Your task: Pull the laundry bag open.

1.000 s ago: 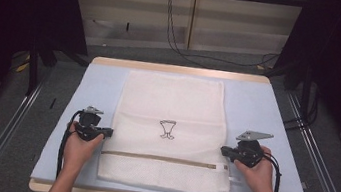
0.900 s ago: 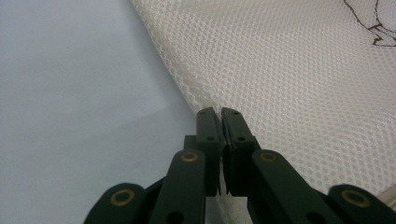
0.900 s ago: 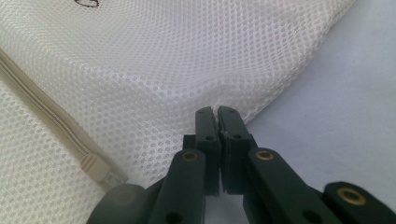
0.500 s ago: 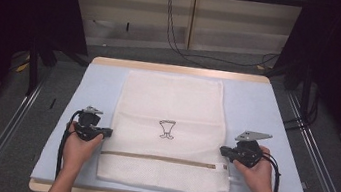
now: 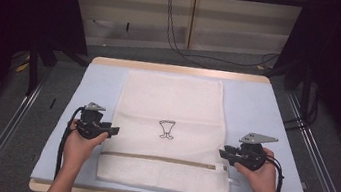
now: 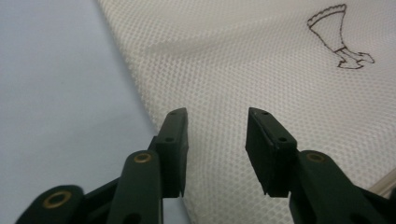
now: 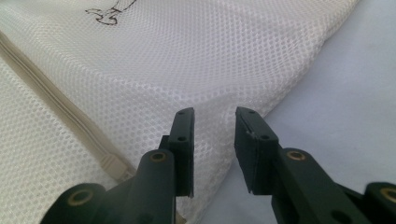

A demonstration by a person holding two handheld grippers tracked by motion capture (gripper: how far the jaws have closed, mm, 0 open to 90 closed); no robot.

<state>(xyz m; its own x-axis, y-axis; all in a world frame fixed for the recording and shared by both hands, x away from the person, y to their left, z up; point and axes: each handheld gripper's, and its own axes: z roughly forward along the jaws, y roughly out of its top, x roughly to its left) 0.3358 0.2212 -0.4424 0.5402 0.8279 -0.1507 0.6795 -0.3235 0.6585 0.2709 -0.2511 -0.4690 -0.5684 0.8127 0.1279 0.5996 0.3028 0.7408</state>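
A white mesh laundry bag (image 5: pixel 172 106) lies flat on the pale blue table top (image 5: pixel 257 113), with a small black drawing (image 5: pixel 167 129) at its middle and a beige zipper (image 5: pixel 164 160) across its near part. My left gripper (image 5: pixel 114 130) sits at the bag's left edge, jaws open over the mesh (image 6: pixel 261 70). My right gripper (image 5: pixel 221 153) sits at the bag's right edge, jaws open over the edge of the mesh (image 7: pixel 196 60). The zipper's end (image 7: pixel 109 163) lies just left of the right gripper's jaws. Neither gripper holds anything.
The table has a wooden rim (image 5: pixel 182 70) at the far side and near side. Metal rails (image 5: pixel 7 128) run along both flanks. Cables (image 5: pixel 177 31) hang down the back wall. Bare blue surface (image 5: pixel 99 86) lies on both sides of the bag.
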